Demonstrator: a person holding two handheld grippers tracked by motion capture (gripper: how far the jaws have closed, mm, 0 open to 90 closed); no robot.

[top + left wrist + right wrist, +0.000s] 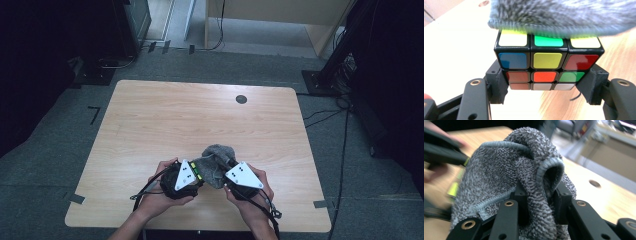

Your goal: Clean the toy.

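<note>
Left gripper (pixel 544 82): its two black jaws were clamped on the lower sides of a Rubik's cube (pixel 547 61), one padded face against each side.
Right gripper (pixel 537 202): its jaws were pinched on a bunched fold of the grey terry cloth (pixel 506 177), close together with the fabric squeezed between them.
Cube: black plastic body with glossy square stickers; the face towards the camera showed blue, yellow and red across its top row, orange and green below.
Cloth: looped, fuzzy pile with a stitched pale grey hem; it draped over the top of the cube, touching it.
Hands: the left hand (pixel 165 192) and right hand (pixel 250 192) held the grippers side by side, just on the person's side of the cloth (pixel 215 162); the grey three-cornered plates faced up.
Cube's place: at the left edge of the cloth, near the front edge of the table (pixel 150 120).
Table: pale wood-grain top with rounded corners, and a round dark cable hole (pixel 241 99) well beyond the cloth.
Room: grey carpet (pixel 60 150) around the table, with tape marks, cables, dark stands to the sides and a light wooden panel beyond the far edge.
</note>
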